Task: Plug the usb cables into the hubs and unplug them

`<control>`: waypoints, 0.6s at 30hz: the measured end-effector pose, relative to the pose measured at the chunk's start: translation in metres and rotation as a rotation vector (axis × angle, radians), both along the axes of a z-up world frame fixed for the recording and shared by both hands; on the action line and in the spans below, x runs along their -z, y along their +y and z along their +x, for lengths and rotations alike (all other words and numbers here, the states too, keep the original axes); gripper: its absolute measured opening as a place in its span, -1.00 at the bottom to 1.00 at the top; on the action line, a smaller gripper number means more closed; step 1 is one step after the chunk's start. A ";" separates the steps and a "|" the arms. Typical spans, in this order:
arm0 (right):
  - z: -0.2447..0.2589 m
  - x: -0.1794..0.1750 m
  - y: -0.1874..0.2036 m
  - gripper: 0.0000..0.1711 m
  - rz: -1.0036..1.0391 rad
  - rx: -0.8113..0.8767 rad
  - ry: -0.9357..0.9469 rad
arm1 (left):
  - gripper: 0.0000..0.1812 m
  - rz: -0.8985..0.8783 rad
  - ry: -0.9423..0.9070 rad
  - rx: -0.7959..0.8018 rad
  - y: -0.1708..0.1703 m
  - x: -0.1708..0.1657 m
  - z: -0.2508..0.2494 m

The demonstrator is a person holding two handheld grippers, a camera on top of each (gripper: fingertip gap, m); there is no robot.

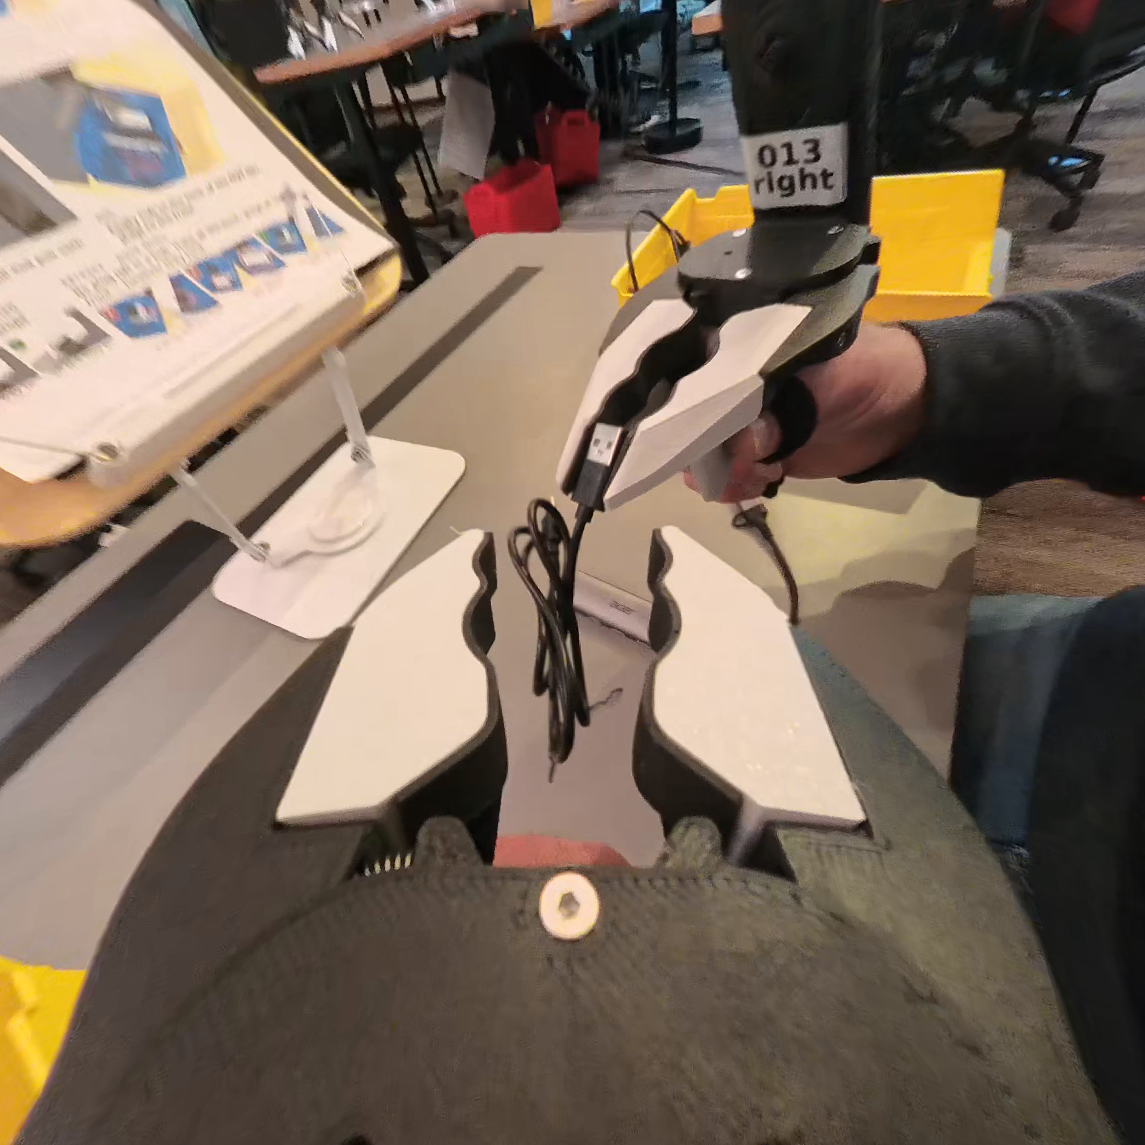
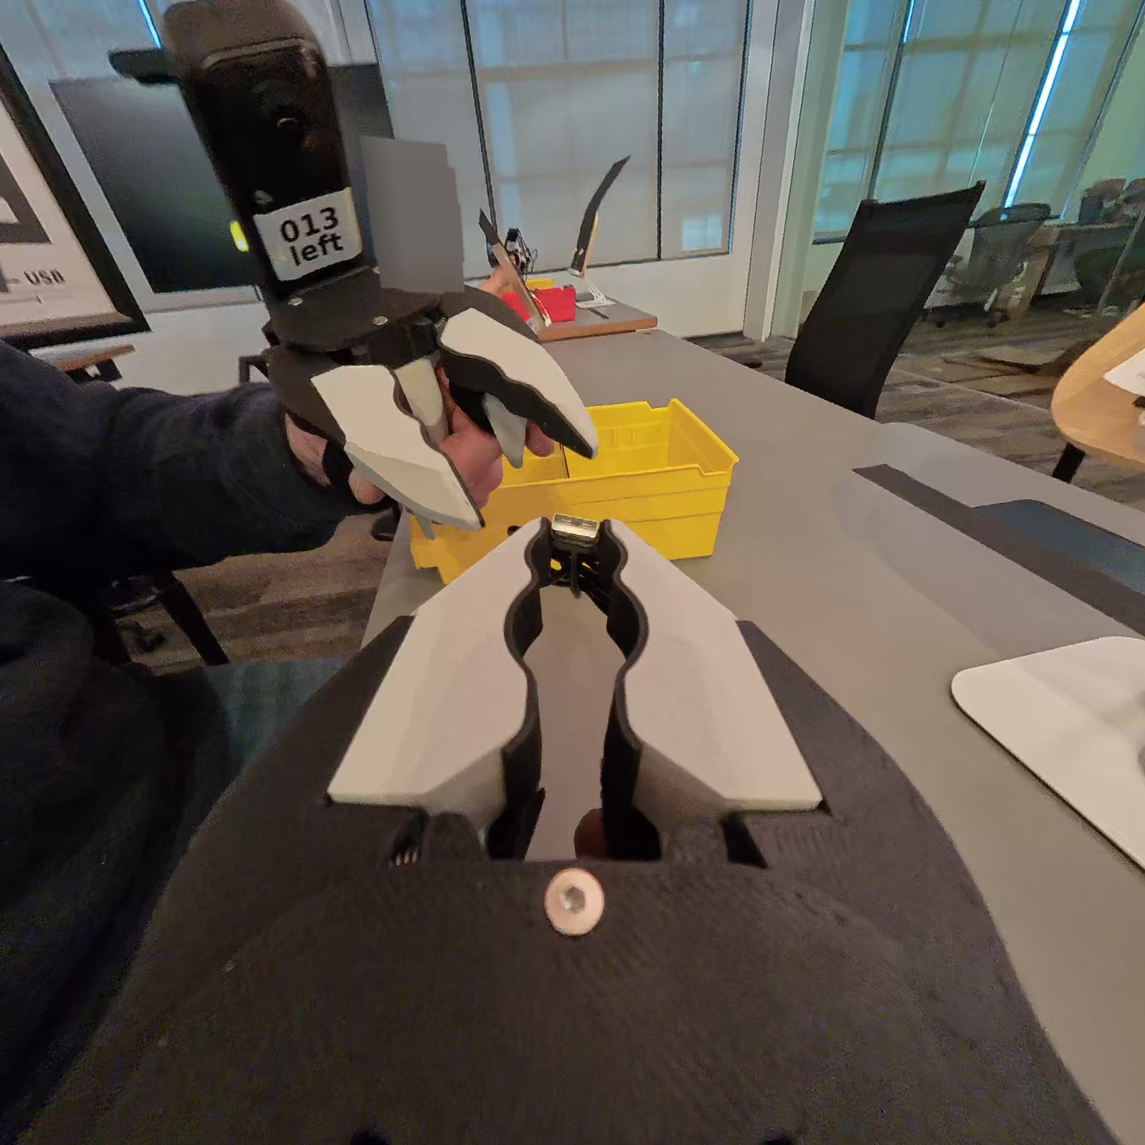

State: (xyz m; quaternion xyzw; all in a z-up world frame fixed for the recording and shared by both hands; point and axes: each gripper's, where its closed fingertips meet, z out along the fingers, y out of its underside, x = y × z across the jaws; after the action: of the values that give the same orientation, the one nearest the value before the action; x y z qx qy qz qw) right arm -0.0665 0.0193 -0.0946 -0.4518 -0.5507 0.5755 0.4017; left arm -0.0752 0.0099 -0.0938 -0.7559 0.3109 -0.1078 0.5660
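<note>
My right gripper (image 2: 575,534) is shut on the plug of a black USB cable (image 2: 575,531), held above the grey table. In the left wrist view the same right gripper (image 1: 588,489) points down at me with the USB plug (image 1: 600,461) between its tips, and the cable (image 1: 554,632) hangs in loose loops below it. My left gripper (image 1: 573,545) is open and empty, just under the hanging cable. It also shows in the right wrist view (image 2: 539,489), open, up and left of my right gripper. A silver hub (image 1: 613,604) lies on the table between my left fingers.
A white stand base (image 1: 347,533) carries a tilted printed sheet (image 1: 155,248) at the left. A yellow bin (image 2: 626,489) sits at the table's far end; another yellow bin (image 1: 911,241) stands behind the right gripper. A black chair (image 2: 867,303) stands past the table. Only a small space, under 4 cm, lies between the two pairs of fingers.
</note>
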 end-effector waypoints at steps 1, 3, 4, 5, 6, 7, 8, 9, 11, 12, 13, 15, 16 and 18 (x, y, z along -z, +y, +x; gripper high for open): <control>0.001 -0.002 0.000 -0.85 -0.008 -0.005 0.014 | -0.50 0.031 0.035 -0.008 0.000 -0.004 0.002; 0.001 -0.006 -0.001 -0.85 -0.027 -0.013 0.034 | -0.54 0.094 0.165 -0.037 0.001 -0.004 0.006; 0.002 -0.009 -0.003 -0.85 -0.032 -0.024 0.051 | -0.55 0.132 0.247 -0.062 0.002 -0.004 0.007; 0.003 -0.012 -0.006 -0.85 -0.031 -0.036 0.068 | -0.55 0.150 0.315 -0.081 0.004 -0.001 0.008; 0.003 -0.013 -0.010 -0.85 -0.024 -0.049 0.077 | -0.55 0.155 0.369 -0.104 0.006 0.002 0.008; 0.004 -0.014 -0.013 -0.85 -0.012 -0.063 0.085 | -0.56 0.169 0.398 -0.119 0.007 0.003 0.008; 0.005 -0.016 -0.017 -0.85 -0.001 -0.078 0.098 | -0.59 0.173 0.391 -0.114 0.007 0.003 0.010; 0.007 -0.018 -0.021 -0.85 0.008 -0.094 0.113 | -0.63 0.159 0.359 -0.095 0.005 0.003 0.013; 0.010 -0.021 -0.026 -0.85 0.025 -0.121 0.133 | -0.70 0.132 0.275 -0.054 0.002 0.000 0.017; 0.012 -0.022 -0.028 -0.85 0.027 -0.134 0.144 | -0.73 0.114 0.210 -0.010 -0.002 -0.003 0.022; 0.014 -0.025 -0.029 -0.86 0.022 -0.150 0.160 | -0.75 0.083 0.143 0.027 -0.005 -0.006 0.025; 0.018 -0.030 -0.031 -0.86 -0.002 -0.181 0.194 | -0.77 0.037 0.007 0.093 -0.011 -0.014 0.030; 0.020 -0.033 -0.032 -0.85 -0.017 -0.195 0.209 | -0.78 0.025 -0.062 0.134 -0.015 -0.019 0.033; 0.022 -0.035 -0.033 -0.85 -0.048 -0.219 0.232 | -0.78 -0.032 -0.183 0.183 -0.018 -0.023 0.036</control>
State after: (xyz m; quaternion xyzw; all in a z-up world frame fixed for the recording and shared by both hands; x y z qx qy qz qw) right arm -0.0443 -0.0133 -0.0591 -0.3291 -0.5327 0.6772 0.3864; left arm -0.0389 -0.0085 -0.0703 -0.7204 0.3239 -0.2325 0.5676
